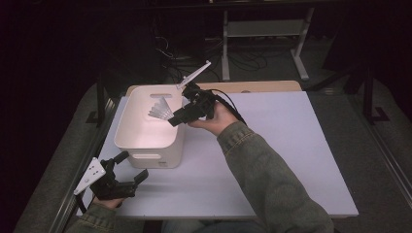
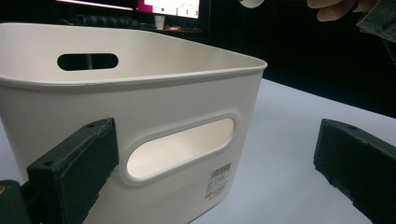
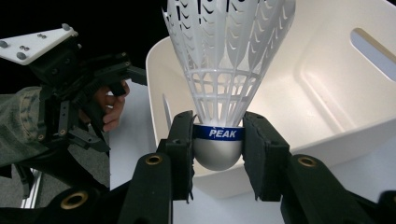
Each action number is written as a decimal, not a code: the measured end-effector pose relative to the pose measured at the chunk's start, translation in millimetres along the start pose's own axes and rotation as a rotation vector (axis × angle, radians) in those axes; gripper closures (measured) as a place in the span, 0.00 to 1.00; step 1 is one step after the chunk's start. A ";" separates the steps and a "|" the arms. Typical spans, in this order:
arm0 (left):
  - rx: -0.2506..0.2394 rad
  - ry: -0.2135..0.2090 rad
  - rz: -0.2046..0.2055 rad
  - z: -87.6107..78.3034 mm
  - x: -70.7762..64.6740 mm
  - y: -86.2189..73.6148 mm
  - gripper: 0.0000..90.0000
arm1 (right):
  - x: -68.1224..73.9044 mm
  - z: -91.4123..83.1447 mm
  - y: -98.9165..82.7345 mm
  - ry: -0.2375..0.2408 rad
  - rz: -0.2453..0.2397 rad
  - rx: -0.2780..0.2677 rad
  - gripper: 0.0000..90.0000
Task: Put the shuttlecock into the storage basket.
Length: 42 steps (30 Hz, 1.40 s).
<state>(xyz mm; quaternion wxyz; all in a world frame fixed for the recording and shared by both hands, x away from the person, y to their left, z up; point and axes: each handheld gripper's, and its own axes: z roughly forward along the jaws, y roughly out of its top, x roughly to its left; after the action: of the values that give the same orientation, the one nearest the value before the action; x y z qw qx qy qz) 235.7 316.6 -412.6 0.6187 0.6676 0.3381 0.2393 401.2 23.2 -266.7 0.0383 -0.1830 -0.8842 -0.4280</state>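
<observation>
Your right claw [image 3: 218, 154] is clenched on the shuttlecock [image 3: 224, 70], its pads pressing the rounded silver cork base at the blue band, with the white skirt fanning straight out ahead of the claw, over the open white bin [image 3: 327, 93]. That base is the right place to hold: it looks firm and takes a squeeze, while the lattice skirt is thin and springy and would likely buckle or crack if you pinched it. The whole thing must weigh next to nothing, so a light grip is enough, though the smooth dome could slip out if the pads ride below the band. Let go low inside the bin, since something this light may bounce or drift. Your left claw [image 1: 127, 167] rests released on the desk [image 1: 291, 145], jaws spread beside the bin's near wall and its handle slot [image 2: 180, 147], grasping nothing.
</observation>
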 end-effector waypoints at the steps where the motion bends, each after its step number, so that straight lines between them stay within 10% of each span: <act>1: -0.002 0.000 -0.002 0.0 -0.2 0.0 0.00 | 0.5 0.8 0.6 0.004 0.002 0.002 0.71; 42: 0.006 0.005 -0.013 -0.8 0.2 0.2 0.00 | 0.8 53.7 3.9 0.053 -0.006 0.028 0.71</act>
<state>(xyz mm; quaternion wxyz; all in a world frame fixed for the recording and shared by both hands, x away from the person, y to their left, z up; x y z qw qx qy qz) 235.3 317.3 -412.3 0.6173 0.6666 0.3450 0.2359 406.6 67.0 -297.4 0.0629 -0.1687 -0.8892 -0.4205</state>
